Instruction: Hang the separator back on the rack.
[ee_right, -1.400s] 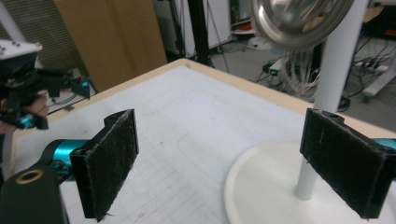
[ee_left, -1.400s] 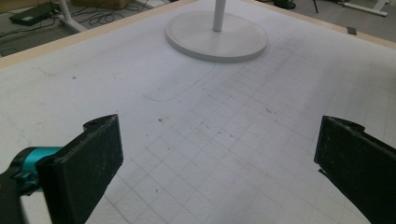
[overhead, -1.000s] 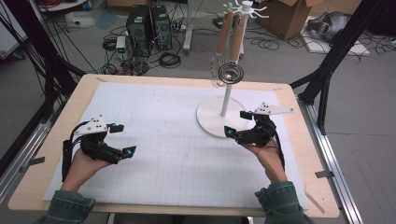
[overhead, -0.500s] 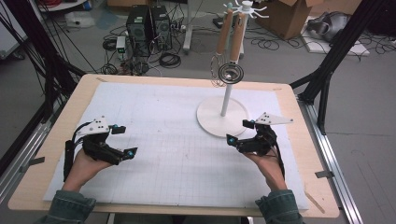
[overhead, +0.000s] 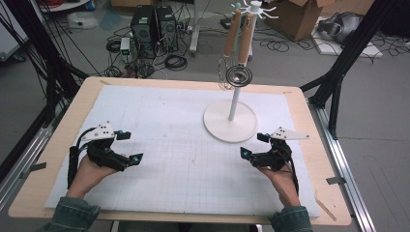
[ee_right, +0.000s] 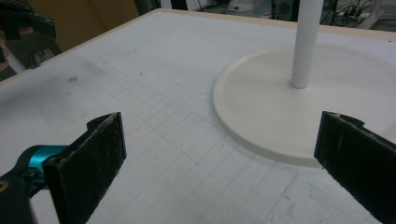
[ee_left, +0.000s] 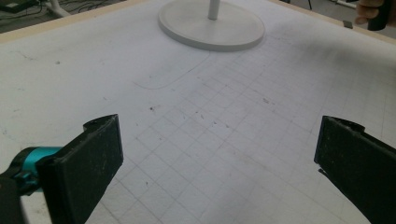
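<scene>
Right tongs pulled back from stand base; both tongs wide open, empty; left tongs on open mat.

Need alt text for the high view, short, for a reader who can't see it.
A person's two hands rest on a white gridded mat, each holding an open, empty two-jaw gripper: left gripper, right gripper. Beyond the right gripper stands a white rack with a round base, two wooden-handled whisks hanging from its top.
</scene>
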A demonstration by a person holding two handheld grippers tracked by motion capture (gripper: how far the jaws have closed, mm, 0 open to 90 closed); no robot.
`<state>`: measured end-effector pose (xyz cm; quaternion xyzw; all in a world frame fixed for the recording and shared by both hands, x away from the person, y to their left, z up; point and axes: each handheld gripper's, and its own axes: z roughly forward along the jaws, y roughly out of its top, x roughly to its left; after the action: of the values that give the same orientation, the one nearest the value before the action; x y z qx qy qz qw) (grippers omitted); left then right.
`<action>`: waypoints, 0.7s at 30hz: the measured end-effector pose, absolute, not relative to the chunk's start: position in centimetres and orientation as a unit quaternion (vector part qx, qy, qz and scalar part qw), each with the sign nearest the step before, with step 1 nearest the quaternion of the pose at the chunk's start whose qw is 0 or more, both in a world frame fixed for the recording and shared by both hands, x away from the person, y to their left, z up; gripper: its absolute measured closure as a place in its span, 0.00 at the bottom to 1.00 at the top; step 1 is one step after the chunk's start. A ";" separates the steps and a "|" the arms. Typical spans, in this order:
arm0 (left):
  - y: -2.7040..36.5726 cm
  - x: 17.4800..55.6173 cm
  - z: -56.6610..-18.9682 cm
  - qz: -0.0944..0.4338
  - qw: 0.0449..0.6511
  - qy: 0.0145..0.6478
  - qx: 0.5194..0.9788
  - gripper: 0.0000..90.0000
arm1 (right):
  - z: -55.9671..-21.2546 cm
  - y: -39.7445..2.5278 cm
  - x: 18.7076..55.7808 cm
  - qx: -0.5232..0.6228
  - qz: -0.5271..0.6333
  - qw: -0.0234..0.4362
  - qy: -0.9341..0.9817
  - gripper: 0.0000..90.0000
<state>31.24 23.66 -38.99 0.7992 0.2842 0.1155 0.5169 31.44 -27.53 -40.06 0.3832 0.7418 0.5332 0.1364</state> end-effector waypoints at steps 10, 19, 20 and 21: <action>23.5 31.5 -39.8 0.109 0.511 0.286 0.803 0.02 | -41.0 -28.8 30.4 0.394 0.534 0.142 0.735 0.01; 23.6 31.7 -40.7 0.104 0.511 0.291 0.802 0.02 | -42.0 -29.9 29.5 0.408 0.533 0.146 0.727 0.01; 23.5 31.7 -40.8 0.102 0.512 0.291 0.802 0.02 | -42.1 -30.0 29.4 0.406 0.534 0.150 0.727 0.01; 23.5 31.8 -40.9 0.104 0.511 0.291 0.802 0.02 | -42.1 -30.0 29.3 0.406 0.534 0.151 0.726 0.01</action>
<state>31.77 23.50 -40.94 0.8020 0.2913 0.1037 0.5111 29.32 -30.05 -42.12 0.4059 0.7263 0.5339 0.1510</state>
